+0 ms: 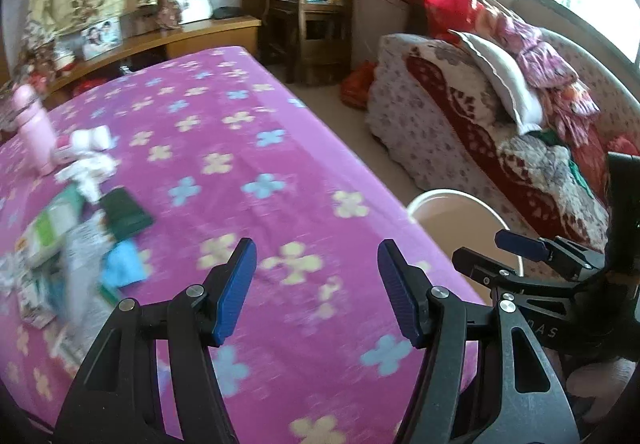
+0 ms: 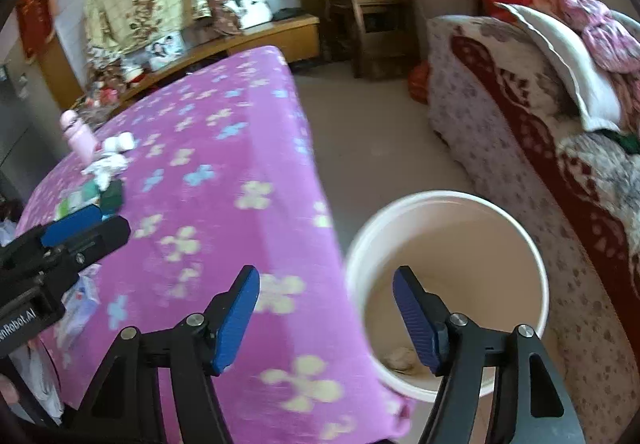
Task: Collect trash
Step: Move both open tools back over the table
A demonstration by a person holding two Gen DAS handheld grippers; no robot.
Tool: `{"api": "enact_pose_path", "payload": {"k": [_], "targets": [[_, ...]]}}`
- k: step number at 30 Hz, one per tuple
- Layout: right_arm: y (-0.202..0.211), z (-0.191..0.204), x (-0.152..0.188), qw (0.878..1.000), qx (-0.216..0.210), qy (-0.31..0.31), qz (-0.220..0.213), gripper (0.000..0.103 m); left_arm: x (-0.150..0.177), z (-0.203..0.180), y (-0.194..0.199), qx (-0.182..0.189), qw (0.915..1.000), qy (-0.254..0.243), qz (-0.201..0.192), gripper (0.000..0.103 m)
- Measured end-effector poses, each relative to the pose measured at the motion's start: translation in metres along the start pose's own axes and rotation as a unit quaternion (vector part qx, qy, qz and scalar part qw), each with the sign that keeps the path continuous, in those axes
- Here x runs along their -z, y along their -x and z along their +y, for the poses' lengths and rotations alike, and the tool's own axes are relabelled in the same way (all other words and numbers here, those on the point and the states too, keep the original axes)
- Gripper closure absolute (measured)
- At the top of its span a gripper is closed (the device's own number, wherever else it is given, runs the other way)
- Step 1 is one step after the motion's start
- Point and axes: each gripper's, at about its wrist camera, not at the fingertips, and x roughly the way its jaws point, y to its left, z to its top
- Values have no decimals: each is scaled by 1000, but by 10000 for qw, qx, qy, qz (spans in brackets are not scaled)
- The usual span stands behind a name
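Observation:
A white bucket [image 2: 446, 244] stands on the floor beside the pink flowered table [image 2: 224, 179]; a crumpled scrap [image 2: 400, 358] lies at its bottom. Its rim also shows in the left wrist view [image 1: 460, 203]. Trash lies on the table's left: crumpled white tissues [image 1: 86, 163], a dark green packet [image 1: 126, 211], a blue scrap [image 1: 122, 264], a green-white box [image 1: 54, 228] and papers. My left gripper [image 1: 316, 292] is open and empty above the table. My right gripper [image 2: 326, 320] is open and empty, over the table edge and bucket rim.
A pink bottle [image 1: 34, 127] stands at the table's far left. A sofa [image 1: 500, 131] piled with blankets and pillows runs along the right. A wooden chair [image 1: 316, 11] and a low wooden cabinet [image 1: 208, 31] stand at the back. Bare floor lies between table and sofa.

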Motion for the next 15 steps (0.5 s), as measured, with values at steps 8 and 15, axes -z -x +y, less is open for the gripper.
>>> {"api": "enact_pose_path", "payload": {"k": [8,15], "targets": [[-7,75,-2,9979,-463,448,72,35,20,61,38,-397,9983,414,-101,41],[-14,141,-4,9926,-831,870,138,34,39,129,65,-833,9934,776,-159,41]]}}
